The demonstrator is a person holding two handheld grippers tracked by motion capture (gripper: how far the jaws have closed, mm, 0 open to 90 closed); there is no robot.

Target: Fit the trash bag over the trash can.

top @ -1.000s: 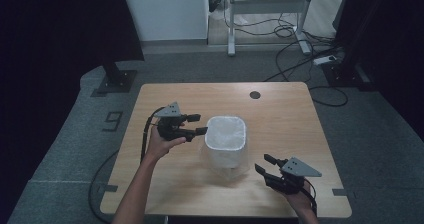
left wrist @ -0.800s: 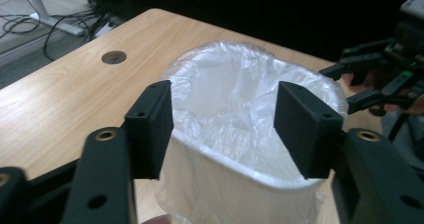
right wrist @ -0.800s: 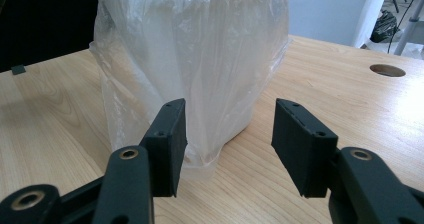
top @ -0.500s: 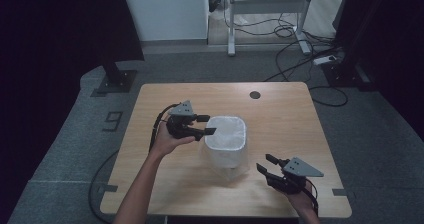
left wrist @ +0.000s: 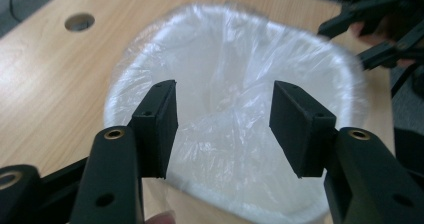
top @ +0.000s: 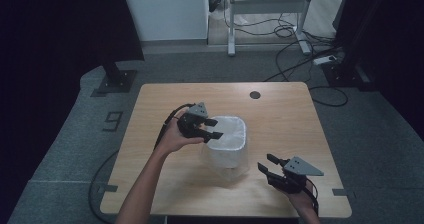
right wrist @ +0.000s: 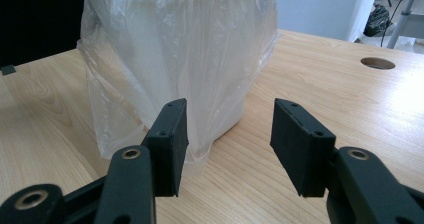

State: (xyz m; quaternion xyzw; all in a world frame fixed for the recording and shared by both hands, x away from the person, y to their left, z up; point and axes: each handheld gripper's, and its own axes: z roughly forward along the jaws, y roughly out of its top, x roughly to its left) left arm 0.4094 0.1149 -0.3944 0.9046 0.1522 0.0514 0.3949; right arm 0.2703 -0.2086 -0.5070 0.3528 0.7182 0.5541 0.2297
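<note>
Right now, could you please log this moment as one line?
bin: upright on table, bag-lined | left gripper: open above rim, jaws just closing | right gripper: open, beside bin

My right gripper [right wrist: 230, 144] has its two black jaws apart with nothing between them, low over the light wooden table [right wrist: 310, 84]. Just ahead stands the white bin lined with a clear crinkled plastic bag [right wrist: 175, 49], the bag's skirt reaching the tabletop by my left jaw. A round hole in the tabletop [right wrist: 377, 63] sits far right.

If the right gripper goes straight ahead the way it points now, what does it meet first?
Probably the loose plastic bag hanging over the side of the white bin. The right gripper points at its lower part with open jaws, the bare table between them.
</note>
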